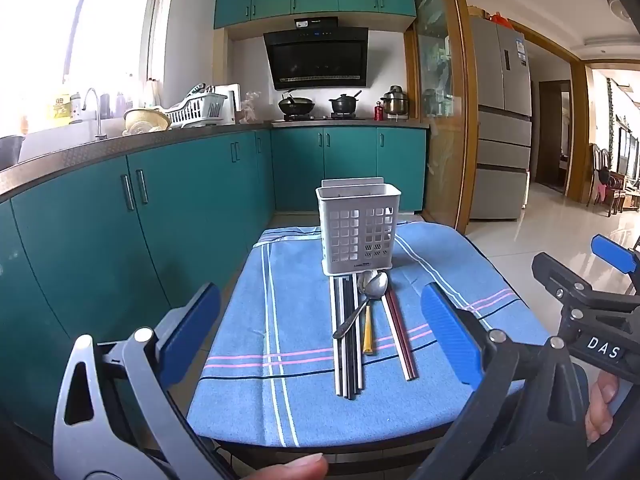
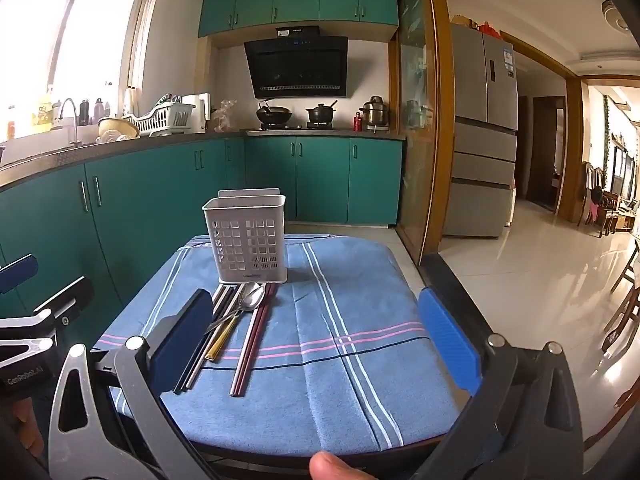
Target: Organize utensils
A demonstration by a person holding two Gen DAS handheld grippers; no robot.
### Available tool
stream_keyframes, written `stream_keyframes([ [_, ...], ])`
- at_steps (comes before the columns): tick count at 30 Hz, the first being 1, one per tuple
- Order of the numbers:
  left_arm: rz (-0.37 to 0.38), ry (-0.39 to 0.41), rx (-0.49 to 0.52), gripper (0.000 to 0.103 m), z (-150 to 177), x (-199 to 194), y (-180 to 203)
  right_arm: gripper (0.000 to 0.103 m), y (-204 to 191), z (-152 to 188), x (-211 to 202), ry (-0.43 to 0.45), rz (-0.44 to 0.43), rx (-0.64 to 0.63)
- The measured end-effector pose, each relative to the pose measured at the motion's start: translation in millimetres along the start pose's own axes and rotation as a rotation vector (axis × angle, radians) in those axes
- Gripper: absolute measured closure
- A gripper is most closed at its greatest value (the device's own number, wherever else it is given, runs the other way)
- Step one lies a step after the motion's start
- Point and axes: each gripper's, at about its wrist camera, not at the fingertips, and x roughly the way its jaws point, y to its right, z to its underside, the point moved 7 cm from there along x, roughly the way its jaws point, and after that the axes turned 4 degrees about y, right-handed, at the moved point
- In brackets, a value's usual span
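Steel spoon: bowl up, just in front of the caddy foot; handle runs diag. across the sticks toward the near-left. Prob. the heaviest item here, rigid, slick. Grip: mid-handle, where it rides above the sticks, not the rounded bowl.
Caddy: white plastic, grid-holed walls, upright at the far middle of the cloth; looks empty, though its inside is only partly visible. Light, likely to slide or tip if bumped; drop items in from above.
White/black sticks: chopsticks by the look, lying parallel, far ends touching or nearly at the caddy base. Thin, stiff, light, smooth; will roll. Grip: across the bundle near mid-length, pinch several tog.
Red sticks: pair, just right of the spoon, angled slightly out. Same handling; take both at once.
Yellow item: short, flat, betw. the dark sticks and the red pair; partly under the spoon handle. Type unclear. Clear the spoon first.
Cloth: blue, striped, soft; covers a small table. Could snag or bunch under pads scraping low.
L gripper: jaws at widest, nothing betw. pads, hovering short of the pile, tilted down a little.
R gripper: also fully wide, empty; left pad in front of the white/black sticks in its view.
Stage est.: nothing in the caddy yet.
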Motion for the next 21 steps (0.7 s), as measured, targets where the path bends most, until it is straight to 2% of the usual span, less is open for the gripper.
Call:
stream_keyframes([
  [21, -0.018, 0.009, -0.010, 0.004, -4, -10, -3, 0.003, -5, -3, -10, 0.032, 0.000, -0.013],
])
